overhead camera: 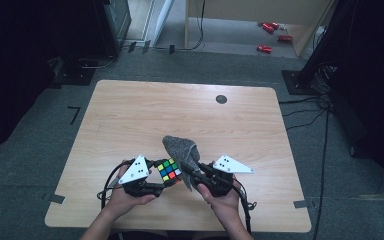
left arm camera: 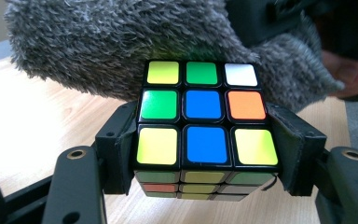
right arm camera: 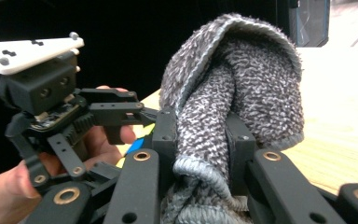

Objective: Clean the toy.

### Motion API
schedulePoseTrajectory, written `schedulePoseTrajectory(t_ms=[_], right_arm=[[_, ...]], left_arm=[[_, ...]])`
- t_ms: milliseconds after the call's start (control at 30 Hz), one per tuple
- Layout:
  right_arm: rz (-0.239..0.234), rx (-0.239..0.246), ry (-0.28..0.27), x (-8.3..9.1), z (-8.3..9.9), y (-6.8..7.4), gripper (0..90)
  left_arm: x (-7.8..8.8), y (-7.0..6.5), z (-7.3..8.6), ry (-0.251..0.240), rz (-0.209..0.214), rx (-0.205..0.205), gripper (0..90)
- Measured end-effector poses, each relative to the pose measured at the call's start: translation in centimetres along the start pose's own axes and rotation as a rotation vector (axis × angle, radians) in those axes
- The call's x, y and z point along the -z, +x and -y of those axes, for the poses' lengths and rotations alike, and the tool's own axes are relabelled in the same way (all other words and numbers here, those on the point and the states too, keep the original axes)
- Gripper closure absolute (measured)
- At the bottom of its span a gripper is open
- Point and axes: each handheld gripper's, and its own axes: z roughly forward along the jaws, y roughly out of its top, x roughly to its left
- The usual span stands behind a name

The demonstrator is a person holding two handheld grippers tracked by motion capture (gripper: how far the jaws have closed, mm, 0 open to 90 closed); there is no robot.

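**Cube and cloth both clamped, held together above the near table edge**

Nearest the person, two hands come in from the bottom of the high view. The left hand (overhead camera: pixel 125 195) carries the left gripper (overhead camera: pixel 161 186); the right hand (overhead camera: pixel 225 200) carries the right gripper (overhead camera: pixel 187 172).

Left gripper: its jaws are closed on the puzzle cube (left arm camera: pixel 205 123), pads pressed flat against two opposite sides. The cube sits square between them, its upper face showing yellow, green, white, blue and orange tiles. It is held clear of the table (overhead camera: pixel 130 115).

Right gripper: its jaws are pinched nearly together on a grey fleecy cloth (right arm camera: pixel 233 88). A bunched fold is trapped between the pads; the rest rises above the jaws and droops over beyond them.

Relation: the cloth lies just beyond the cube and drapes against its far edge, as seen along the left gripper. The two grippers face each other, tips close.

Farther off, a small dark round disc (overhead camera: pixel 221 99) lies near the table's far edge, well apart from both grippers.
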Motion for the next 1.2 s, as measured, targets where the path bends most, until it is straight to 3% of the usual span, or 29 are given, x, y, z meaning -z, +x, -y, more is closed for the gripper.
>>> schedulePoseTrajectory(t_ms=[33,100,133,167,200,233,333,367,400,433,467,500,533,600,667,700,733,767,833,900,933,967,1033,1100,1133,1200], right_arm=[[0.022,-0.028,0.024,-0.3,0.7,-0.7,72.3],[0.04,-0.034,0.045,-0.4,1.0,-1.1,72.4],[0.046,-0.058,0.057,-0.5,1.3,-1.4,72.4],[0.04,-0.053,0.053,-0.5,1.2,-1.3,72.3],[0.037,-0.033,0.05,-0.4,0.9,-0.9,72.1],[0.037,-0.033,0.05,-0.4,0.9,-0.9,72.1],[0.041,0.078,0.037,-0.3,0.0,0.8,71.4],[0.056,0.157,0.065,-0.7,0.1,1.9,71.3],[0.056,0.157,0.065,-0.7,0.1,1.9,71.3],[0.056,0.199,0.099,-1.2,0.6,2.6,71.4],[0.04,0.204,0.123,-1.5,0.9,2.9,71.4],[0.04,0.204,0.123,-1.5,0.9,2.9,71.4],[-0.002,0.217,0.163,-2.0,1.3,3.5,71.5],[0.007,0.21,0.176,-2.2,1.2,3.5,71.8],[0.016,0.136,0.147,-1.8,0.9,2.4,72.0],[0.016,0.136,0.147,-1.8,0.9,2.4,72.0],[0.082,0.121,0.124,-1.3,0.5,1.4,72.1],[0.115,0.119,0.121,-1.1,0.4,1.0,72.2],[0.123,0.105,0.119,-0.9,0.3,0.8,72.2],[0.052,0.141,0.134,-1.4,0.6,1.9,71.9],[0.052,0.141,0.134,-1.4,0.6,1.9,71.9],[0.0,0.184,0.176,-2.2,1.0,3.3,71.5],[0.008,0.208,0.181,-2.4,1.1,3.7,71.4],[0.0,0.182,0.171,-2.2,1.0,3.3,71.3],[0.028,0.121,0.131,-1.6,0.6,1.9,71.6],[0.084,0.103,0.116,-1.0,0.3,1.1,71.7]], left_arm=[[0.2,0.1,0.0,-0.011,0.001,0.004,34.9],[0.4,0.3,-0.1,-0.031,0.004,0.024,35.0],[0.4,0.5,-0.1,-0.016,-0.004,0.024,35.0],[0.4,0.5,-0.1,-0.016,-0.004,0.024,35.0],[-0.1,0.6,0.0,0.049,-0.007,0.019,35.0],[-0.1,0.6,0.0,0.049,-0.007,0.019,35.0],[-1.1,0.0,0.2,0.13,-0.056,-0.011,35.0],[-1.3,-0.2,0.0,0.143,-0.068,-0.017,35.0],[-1.6,-0.5,-0.2,0.163,-0.082,-0.032,35.0],[-1.8,-0.9,-0.3,0.19,-0.104,-0.059,35.0],[-2.3,-1.5,-0.5,0.237,-0.138,-0.106,34.9],[-2.3,-1.5,-0.5,0.237,-0.138,-0.106,35.0],[-2.5,-1.7,-0.5,0.255,-0.139,-0.115,35.0],[-2.4,-1.7,-0.4,0.256,-0.142,-0.116,35.0],[-2.2,-1.4,-0.5,0.239,-0.132,-0.099,35.0],[-2.1,-1.3,-0.5,0.235,-0.135,-0.096,35.0],[-2.1,-1.3,-0.5,0.233,-0.14,-0.094,35.0],[-2.0,-1.2,-0.5,0.231,-0.138,-0.092,35.0],[-2.0,-1.1,-0.5,0.225,-0.136,-0.086,35.0],[-2.1,-1.2,-0.5,0.232,-0.144,-0.094,35.0],[-2.3,-1.3,-0.5,0.238,-0.149,-0.102,35.0],[-2.4,-1.5,-0.4,0.247,-0.147,-0.115,35.0],[-2.2,-1.4,-0.4,0.239,-0.14,-0.102,35.0],[-2.0,-1.3,-0.5,0.232,-0.132,-0.098,35.0],[-1.9,-1.3,-0.6,0.224,-0.135,-0.097,35.0],[-1.8,-1.4,-0.7,0.211,-0.129,-0.102,35.0]])
